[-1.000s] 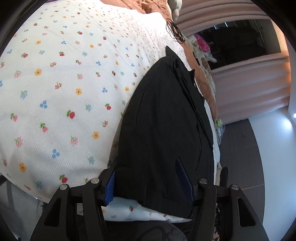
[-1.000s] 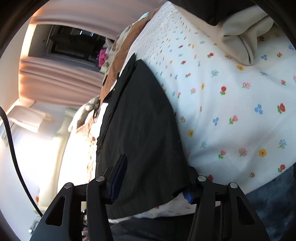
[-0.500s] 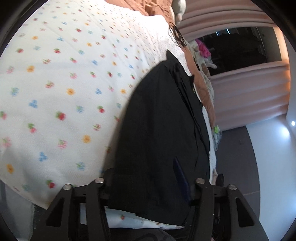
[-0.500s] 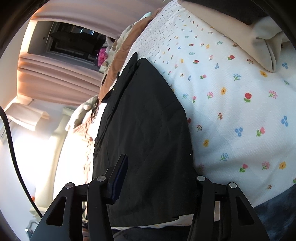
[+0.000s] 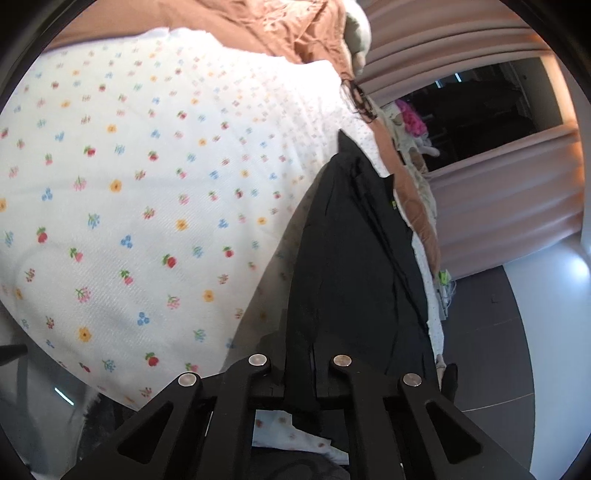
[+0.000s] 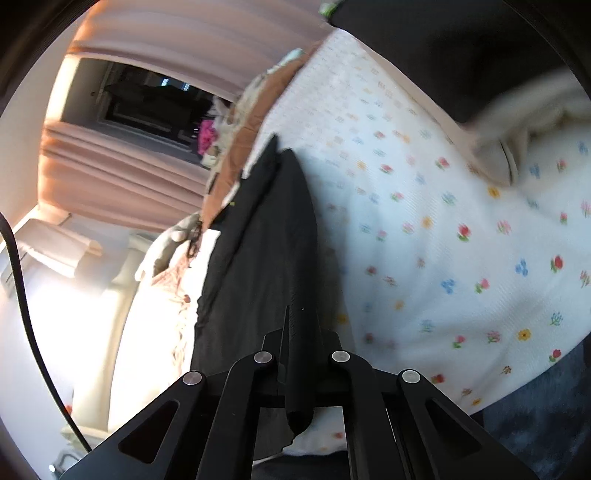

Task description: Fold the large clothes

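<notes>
A long black garment (image 5: 354,251) lies along the edge of a bed covered by a white flowered sheet (image 5: 147,192). In the left wrist view my left gripper (image 5: 300,354) is shut on the garment's near hem, the cloth bunched between its fingers and lifted a little. The right wrist view shows the same black garment (image 6: 266,236) stretching away, with my right gripper (image 6: 300,350) shut on another part of the near hem, a fold of cloth pinched upright between the jaws. The flowered sheet (image 6: 443,240) lies to its right.
An orange-brown blanket (image 5: 295,33) is heaped at the far end of the bed. Pink curtains (image 5: 509,206) and a dark window stand beyond. A cream cloth (image 6: 517,140) and a dark item lie on the sheet at the right. Dark floor (image 5: 487,332) runs beside the bed.
Both grippers went from open around the hem to shut on it. Both have since risen a little, pulling the near edge of the black garment up off the sheet.
</notes>
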